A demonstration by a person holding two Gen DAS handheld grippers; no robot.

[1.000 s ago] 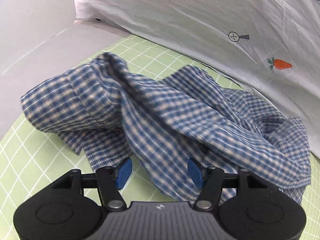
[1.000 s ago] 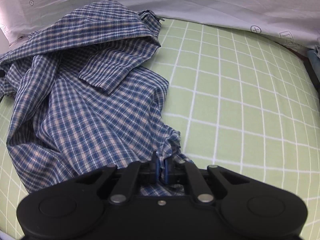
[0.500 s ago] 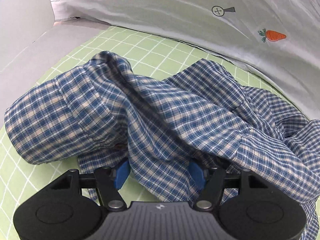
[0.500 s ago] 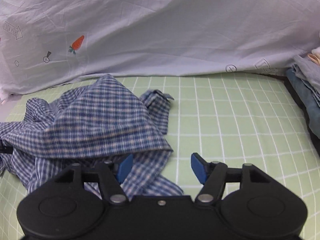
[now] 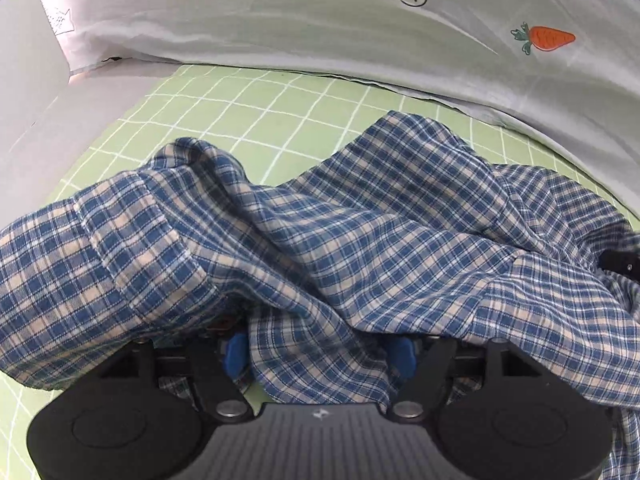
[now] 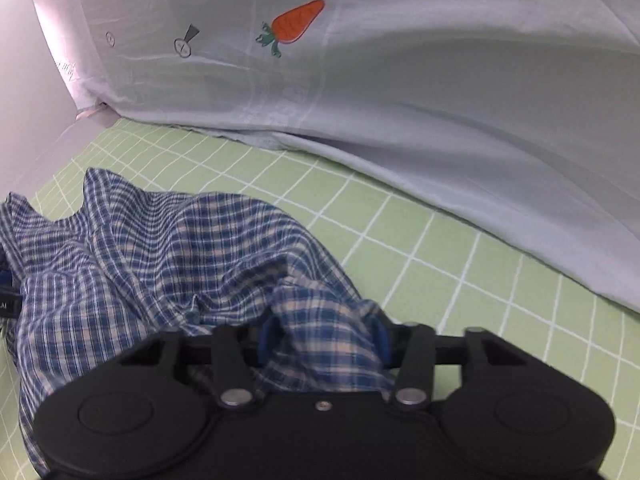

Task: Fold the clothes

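The shirt (image 5: 340, 248) lies crumpled on the green checked sheet (image 5: 248, 112) of the bed, bunched in ridges, near the pale printed cloth (image 5: 360, 40) that hangs along the far side. It is not yet spread, so I judge I am at the first step: getting hold of two parts of it to pull it flat before any fold.

My left tool (image 5: 320, 354) points steeply down into the near edge of the heap. Its jaws are opening, cloth lies between the blue pads (image 5: 236, 354), and they do not press on it. My right tool (image 6: 322, 342), at the shirt's right end, also tips steeply down. Its jaws are closing around a raised tuft of fabric that stands between its pads; whether they already pinch it I cannot tell for sure, though they look not quite there.

Next I need a firm pinch on both sides, preferably on a hem or seam, not a loose middle fold, then draw the two apart.
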